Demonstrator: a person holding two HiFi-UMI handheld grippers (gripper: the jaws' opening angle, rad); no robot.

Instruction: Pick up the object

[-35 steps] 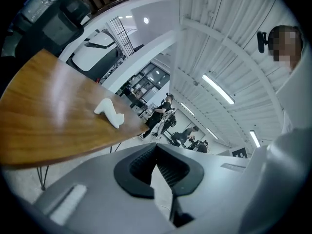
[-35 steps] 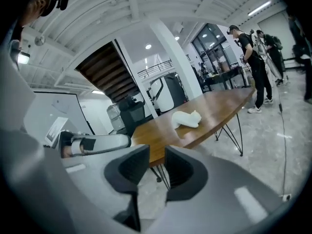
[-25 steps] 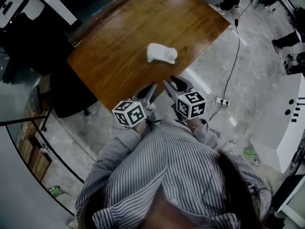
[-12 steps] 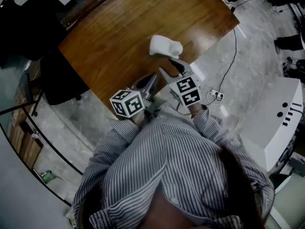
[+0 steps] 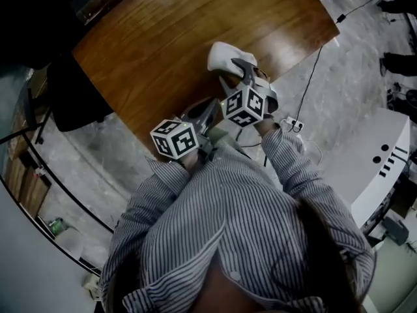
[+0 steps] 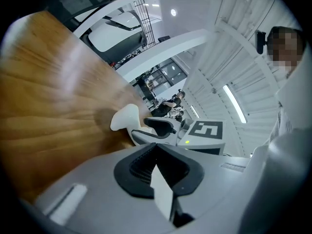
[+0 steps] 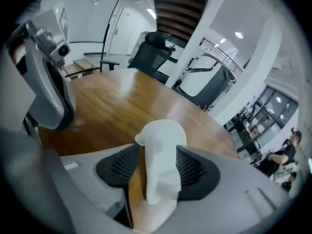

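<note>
The object (image 5: 223, 52) lies on the table (image 5: 150, 38) by its near edge, a chair (image 5: 73, 95) standing left of the table.

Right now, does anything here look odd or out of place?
Nothing stands out. The white object lies on the table and looks intact. The right gripper's jaws have just been opening and stand either side of it.

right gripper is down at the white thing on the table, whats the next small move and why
Probably close the right gripper on the white object. Its jaws have just been opening and stand wide on either side of the object, which lies on the wooden table between the pads, not yet pressed.
</note>
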